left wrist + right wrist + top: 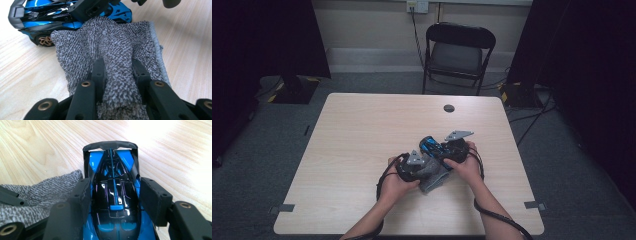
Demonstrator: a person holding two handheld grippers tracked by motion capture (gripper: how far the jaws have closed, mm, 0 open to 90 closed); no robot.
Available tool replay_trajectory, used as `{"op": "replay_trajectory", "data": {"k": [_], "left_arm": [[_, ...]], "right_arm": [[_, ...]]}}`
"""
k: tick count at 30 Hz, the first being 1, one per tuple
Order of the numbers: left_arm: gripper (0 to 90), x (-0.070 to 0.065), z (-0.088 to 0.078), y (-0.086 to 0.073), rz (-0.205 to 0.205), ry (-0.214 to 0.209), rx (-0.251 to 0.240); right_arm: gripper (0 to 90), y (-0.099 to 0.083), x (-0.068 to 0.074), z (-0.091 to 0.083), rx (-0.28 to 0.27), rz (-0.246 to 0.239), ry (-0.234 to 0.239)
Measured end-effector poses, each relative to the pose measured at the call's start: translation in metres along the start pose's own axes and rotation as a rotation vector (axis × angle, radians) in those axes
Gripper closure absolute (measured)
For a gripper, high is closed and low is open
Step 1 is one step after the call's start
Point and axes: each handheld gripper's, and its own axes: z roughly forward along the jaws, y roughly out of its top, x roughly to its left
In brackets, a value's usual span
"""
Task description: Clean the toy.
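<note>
**Two hand-held claws, one on a grey cloth and one on a blue toy car**

Seen from above, a pale wooden surface stands in a dim room, with a dark folding chair behind its far edge. A person's forearms come in from the bottom of the picture. Both hands meet near the middle of the surface, a little toward the near side, each holding a claw.

The left claw is closed on a grey speckled cloth. In the left gripper view, a bunched fold of the cloth is squeezed between the two black jaws, and the rest spreads out flat on the wood beyond them. The far edge of the cloth lies against the side of a blue and black toy car, close to a wheel with a bronze-coloured rim.

The right claw grips the toy car. In the right gripper view, the jaws press on the two sides of the car's glossy body, and its black rear wing points away from the camera. The cloth lies just beside the car at the left of that view, touching the jaw there.

In the high view, the car sits between the two hands, with the cloth beneath and just in front of it.
</note>
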Motion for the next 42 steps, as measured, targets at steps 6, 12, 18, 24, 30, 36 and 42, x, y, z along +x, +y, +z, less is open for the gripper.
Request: {"op": "replay_trajectory", "data": {"k": [6,12,18,24,30,36,42], "left_arm": [[69.5,-0.005,0.002,0.001,0.007,-0.013,0.000],[69.5,-0.010,0.004,0.002,0.007,-0.024,-0.003],[69.5,-0.019,0.006,0.003,0.025,-0.046,-0.002],[69.5,-0.026,0.009,0.005,0.042,-0.055,0.004],[69.5,-0.034,0.012,0.007,0.056,-0.073,0.006],[69.5,-0.041,0.016,0.010,0.068,-0.092,0.006],[69.6,-0.047,0.018,0.011,0.074,-0.117,0.006]], "right_arm": [[43.3,0.000,0.000,0.000,0.001,-0.001,0.001],[43.3,0.000,0.000,0.000,0.003,-0.002,0.000],[43.3,0.000,0.000,0.000,0.001,-0.002,0.000],[43.3,0.000,0.000,0.000,0.003,-0.003,-0.002],[43.3,0.000,0.000,0.000,0.005,-0.004,-0.003],[43.3,0.000,0.000,-0.001,0.002,-0.002,-0.002],[43.3,0.000,0.000,-0.001,0.003,-0.005,-0.002]]}}
